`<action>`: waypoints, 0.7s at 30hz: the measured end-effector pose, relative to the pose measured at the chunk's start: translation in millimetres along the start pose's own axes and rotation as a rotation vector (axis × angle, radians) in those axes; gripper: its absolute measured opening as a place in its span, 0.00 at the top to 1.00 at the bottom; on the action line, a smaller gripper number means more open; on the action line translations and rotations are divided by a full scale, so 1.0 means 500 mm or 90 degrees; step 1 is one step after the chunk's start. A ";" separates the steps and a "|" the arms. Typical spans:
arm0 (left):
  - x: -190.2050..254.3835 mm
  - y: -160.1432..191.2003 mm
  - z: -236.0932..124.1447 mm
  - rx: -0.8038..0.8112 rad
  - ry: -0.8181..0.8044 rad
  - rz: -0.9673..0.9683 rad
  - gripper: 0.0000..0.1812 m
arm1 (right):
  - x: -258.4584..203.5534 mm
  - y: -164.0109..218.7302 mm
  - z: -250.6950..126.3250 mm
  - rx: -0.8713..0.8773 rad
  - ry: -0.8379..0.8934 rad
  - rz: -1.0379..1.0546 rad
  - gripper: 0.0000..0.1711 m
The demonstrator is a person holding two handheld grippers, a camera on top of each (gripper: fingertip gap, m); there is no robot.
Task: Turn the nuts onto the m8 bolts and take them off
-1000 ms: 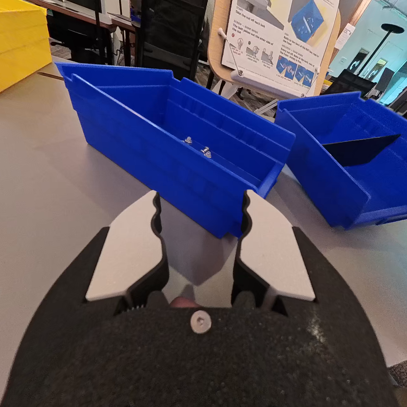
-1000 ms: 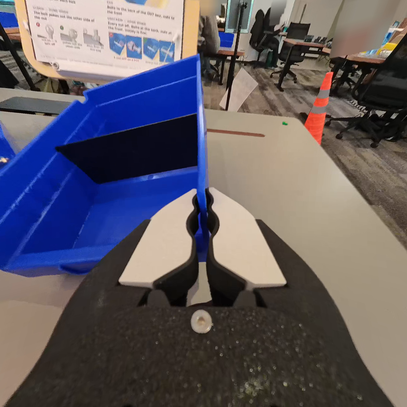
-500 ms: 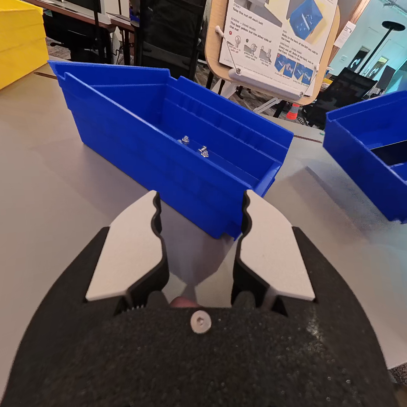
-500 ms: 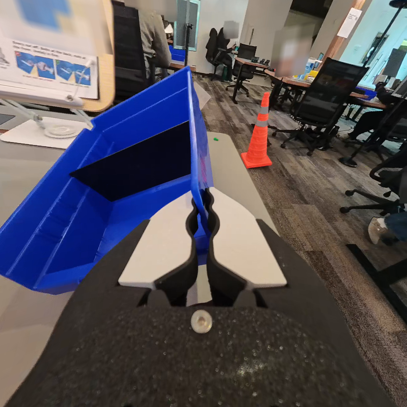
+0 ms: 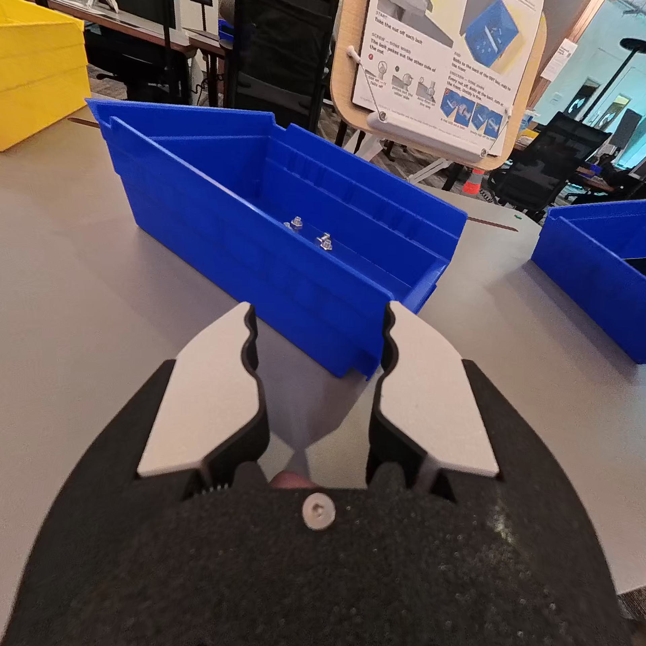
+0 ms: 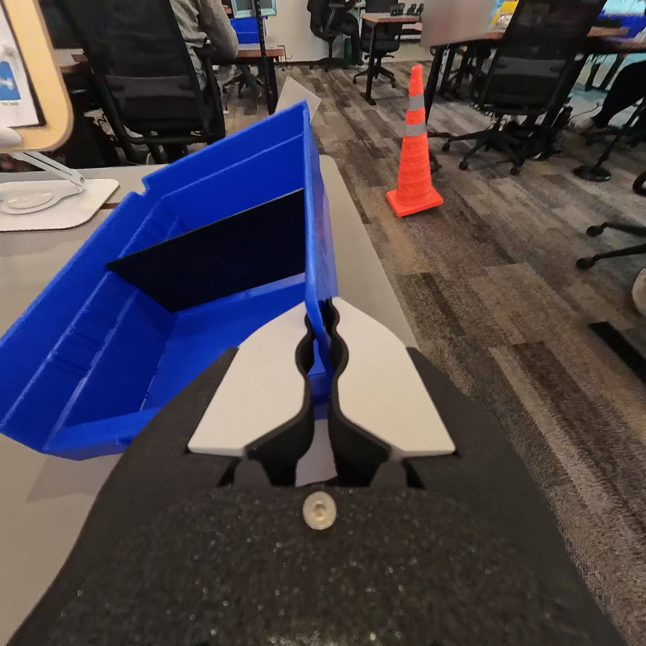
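1. Far left, a yellow bin (image 5: 38,70) sits at the worktop's (image 5: 87,279) back left corner, well apart from the work.
2. Next along, a long blue bin (image 5: 216,237) lies slantwise across the middle of the worktop. The bolts (image 5: 311,232), a few small silvery pieces with nuts that look already on them, lie on its floor near the middle; they are too small to tell more.
3. The left gripper (image 5: 318,335) hovers just short of that bin's near corner, jaws spread wide and holding nothing.
4. Behind the long bin, a wooden board with an instruction sheet (image 5: 440,70) stands on a white stand at the back edge.
5. To the right, a second blue bin (image 6: 157,314) with a dark divider (image 6: 216,251) across it sits near the worktop's right edge. It looks empty on the side in view.
6. The right gripper (image 6: 320,314) has its jaws clenched on this bin's right wall, near the front corner.
7. Beyond the right edge, an orange cone (image 6: 414,146) stands on the floor among office chairs.
8. My reading: this is setting-up, placing the bins; no nut is being turned yet.
9. Next, the right jaws would need to let go of the wall, and one gripper must reach into the long bin and pinch a single bolt cleanly, which is fiddly with pieces that small.
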State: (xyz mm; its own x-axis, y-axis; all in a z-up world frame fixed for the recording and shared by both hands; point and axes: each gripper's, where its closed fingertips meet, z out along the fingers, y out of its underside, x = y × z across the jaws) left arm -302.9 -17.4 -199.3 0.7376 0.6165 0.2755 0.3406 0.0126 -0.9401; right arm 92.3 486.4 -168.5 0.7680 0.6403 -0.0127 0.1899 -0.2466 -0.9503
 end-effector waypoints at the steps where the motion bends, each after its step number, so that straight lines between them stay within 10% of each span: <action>1: 0.001 0.000 0.000 0.000 -0.001 0.000 0.62 | 0.004 0.009 0.004 -0.005 -0.002 0.010 0.98; 18: 0.023 0.009 -0.002 -0.011 0.002 0.010 0.61 | 0.035 0.114 0.046 -0.122 -0.044 0.035 0.98; 21: 0.025 0.010 -0.005 -0.010 0.002 0.010 0.61 | 0.039 0.100 0.026 -0.113 -0.023 0.000 0.86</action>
State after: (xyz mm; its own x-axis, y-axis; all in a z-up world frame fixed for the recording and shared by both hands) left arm -290.4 -11.5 -199.9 0.7445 0.6142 0.2616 0.3385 -0.0095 -0.9409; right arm 109.0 495.9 -220.3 0.7464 0.6649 -0.0263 0.2973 -0.3686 -0.8807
